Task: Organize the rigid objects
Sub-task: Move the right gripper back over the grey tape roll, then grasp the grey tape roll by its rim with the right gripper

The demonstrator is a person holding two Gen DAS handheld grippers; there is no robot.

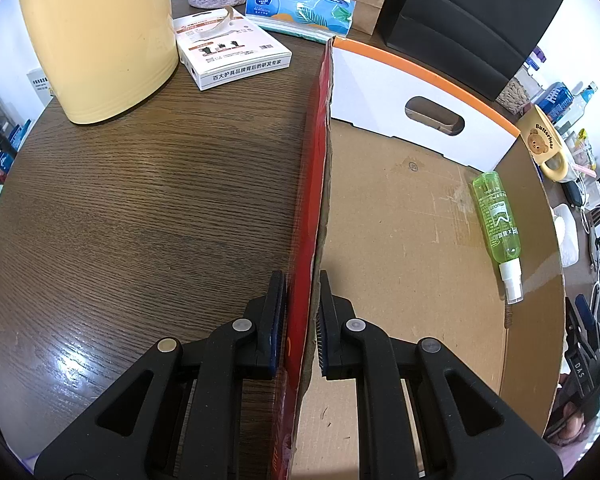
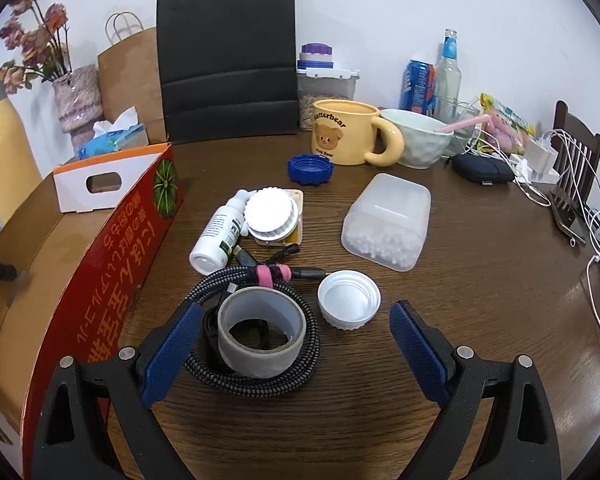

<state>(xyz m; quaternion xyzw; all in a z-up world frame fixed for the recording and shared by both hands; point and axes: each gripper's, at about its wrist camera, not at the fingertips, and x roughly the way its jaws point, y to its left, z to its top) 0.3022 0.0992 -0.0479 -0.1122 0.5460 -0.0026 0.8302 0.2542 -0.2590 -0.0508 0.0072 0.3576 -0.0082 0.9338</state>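
Observation:
My left gripper is shut on the red side wall of the cardboard box, one finger on each side. A green spray bottle lies on the box floor. The box also shows at the left of the right wrist view. My right gripper is open and empty above the table, with a roll of grey tape on a coiled braided cable between its fingers. A white lid, a white spray bottle, a white round lid, a blue lid and a clear plastic container lie beyond.
A yellow bear mug, pale green bowl, black paper bag, tissue pack and chargers with cables stand at the back. A yellow kettle and a white carton stand left of the box.

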